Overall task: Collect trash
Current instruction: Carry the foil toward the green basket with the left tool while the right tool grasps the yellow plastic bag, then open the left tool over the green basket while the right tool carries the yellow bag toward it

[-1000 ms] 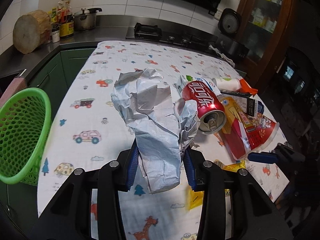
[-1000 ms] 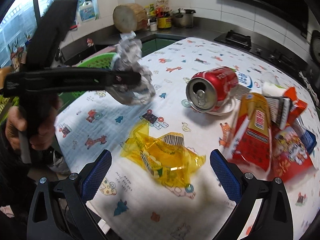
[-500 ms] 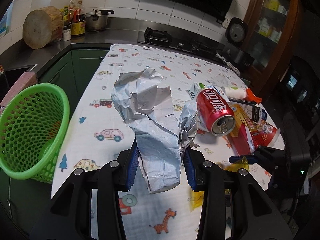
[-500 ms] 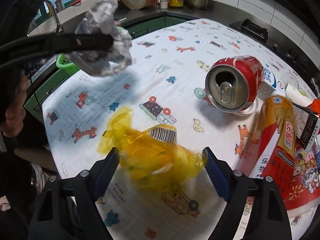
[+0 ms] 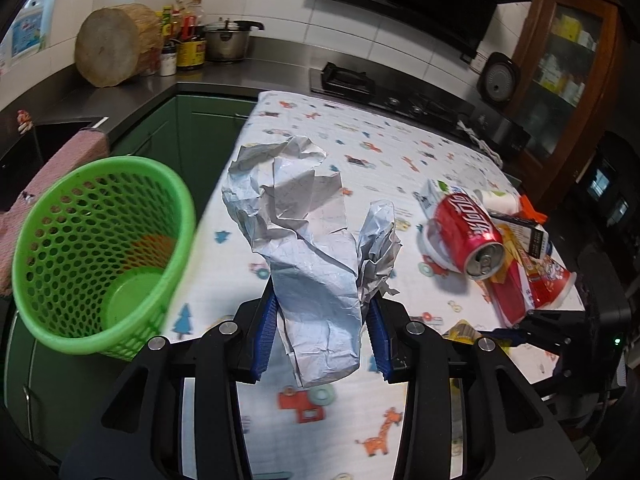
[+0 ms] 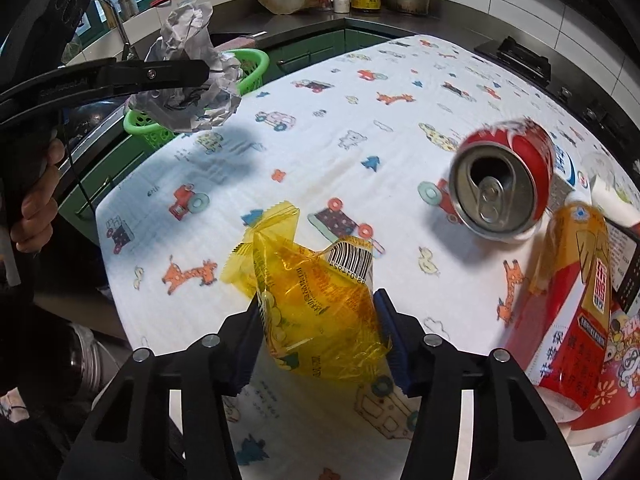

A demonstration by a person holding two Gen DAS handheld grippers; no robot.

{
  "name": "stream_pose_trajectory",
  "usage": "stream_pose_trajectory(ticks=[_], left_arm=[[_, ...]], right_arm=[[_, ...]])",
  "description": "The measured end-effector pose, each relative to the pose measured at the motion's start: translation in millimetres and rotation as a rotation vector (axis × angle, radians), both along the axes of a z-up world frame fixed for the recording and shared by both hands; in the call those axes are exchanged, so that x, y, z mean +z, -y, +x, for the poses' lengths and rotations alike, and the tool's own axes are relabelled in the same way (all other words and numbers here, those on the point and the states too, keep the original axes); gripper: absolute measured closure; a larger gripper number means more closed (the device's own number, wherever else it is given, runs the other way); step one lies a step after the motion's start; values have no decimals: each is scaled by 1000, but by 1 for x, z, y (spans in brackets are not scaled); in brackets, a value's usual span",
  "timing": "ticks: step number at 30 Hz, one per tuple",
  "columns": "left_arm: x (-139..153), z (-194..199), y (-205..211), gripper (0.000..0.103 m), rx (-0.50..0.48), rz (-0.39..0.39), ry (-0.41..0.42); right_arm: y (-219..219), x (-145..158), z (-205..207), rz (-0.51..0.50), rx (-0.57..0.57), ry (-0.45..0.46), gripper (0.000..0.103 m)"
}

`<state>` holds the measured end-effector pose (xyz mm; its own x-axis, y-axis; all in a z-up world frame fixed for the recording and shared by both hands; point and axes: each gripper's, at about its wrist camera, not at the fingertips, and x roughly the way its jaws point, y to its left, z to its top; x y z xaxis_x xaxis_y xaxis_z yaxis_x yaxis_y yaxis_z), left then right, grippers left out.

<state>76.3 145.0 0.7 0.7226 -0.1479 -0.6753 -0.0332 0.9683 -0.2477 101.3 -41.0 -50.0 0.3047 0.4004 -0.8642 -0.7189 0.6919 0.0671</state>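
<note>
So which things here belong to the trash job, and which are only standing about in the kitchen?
Job: crumpled paper in left tool; yellow wrapper between the closing right tool; can; red packet; green basket.

Not job: wood block; pot; stove; pink towel.

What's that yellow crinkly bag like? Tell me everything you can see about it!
The yellow wrapper is a see-through, crinkled plastic snack bag with a white barcode patch and small print. It looks empty and scrunched, with a zigzag sealed edge sticking up at the far end. It lies on the cartoon-print tablecloth, between the blue pads of the right gripper, whose jaws are closing around it.
</note>
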Motion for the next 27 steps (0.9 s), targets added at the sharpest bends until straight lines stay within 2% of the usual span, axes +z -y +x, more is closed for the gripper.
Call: stream_pose_trajectory(ticks=[8,15,21,25,27], left_arm=[[10,-2,-49,63,109,25,12],[9,12,-103,63,223,61,-15],[-10,31,-141,61,300,61,-88],[-26,35,-158,57,325,67,-128],[-32,37,-163,51,337,66,-145]], right_arm=[[-25,22,5,32,30,41,54],[-54,45,16,62,62,73,54],[-85,57,29,75,101,87,54],[-103,57,40,80,115,80,54],[-116,57,46,86,125,70,54]])
